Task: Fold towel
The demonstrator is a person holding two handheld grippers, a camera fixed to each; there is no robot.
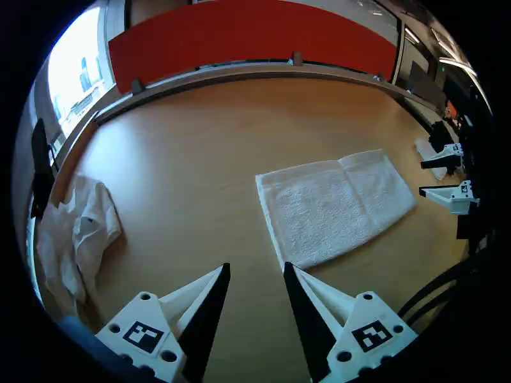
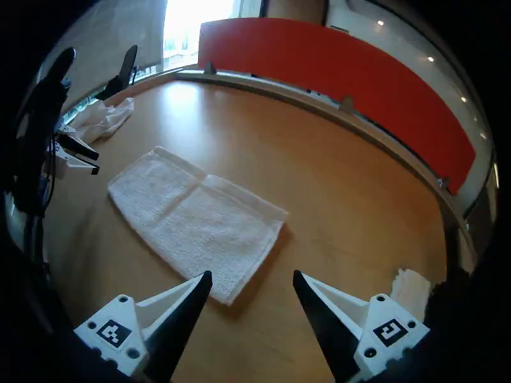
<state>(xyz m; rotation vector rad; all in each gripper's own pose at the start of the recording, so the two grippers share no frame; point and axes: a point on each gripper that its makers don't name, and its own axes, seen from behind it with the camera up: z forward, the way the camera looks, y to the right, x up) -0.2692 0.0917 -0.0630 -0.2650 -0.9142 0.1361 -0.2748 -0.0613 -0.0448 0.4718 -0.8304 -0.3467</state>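
Towel: the white terry towel (image 1: 335, 204) lies flat near the middle of the desk (image 1: 191, 153), between my two tools and touched by neither.
Line across it: a seam runs the short way and splits it into a larger and a smaller panel. It may be a fold edge or a woven band; I can't tell which.
Left tongs: the left tongs (image 1: 255, 265) are spread wide with nothing in them. They hang over bare wood, with one finger just beside the towel's near corner. I read that as lining up on this end for a pinch.
Right tongs: the right tongs (image 2: 251, 273) are also wide and empty. They point at the opposite short end, with that corner just ahead of one finger.
Why face to face: each tool covers one end, so I judge one can carry its end over while the other steadies the cloth.
Stage: nothing is gripped, so the fold in hand is not yet begun.
Next move calls for: coming down to the wood and getting a finger under the hem. If the towel is doubled, I'd want both layers.
Risk: limp terry sags, and a shallow pinch could lift one layer only or drag the towel across the smooth top.
Clutter: a crumpled white garment (image 1: 76, 223) lies well apart at the desk's edge. A small white cloth (image 2: 412, 290) lies near my right tool. A red partition (image 1: 255, 38) stands along the back edge, and none of it is in the fold's path.
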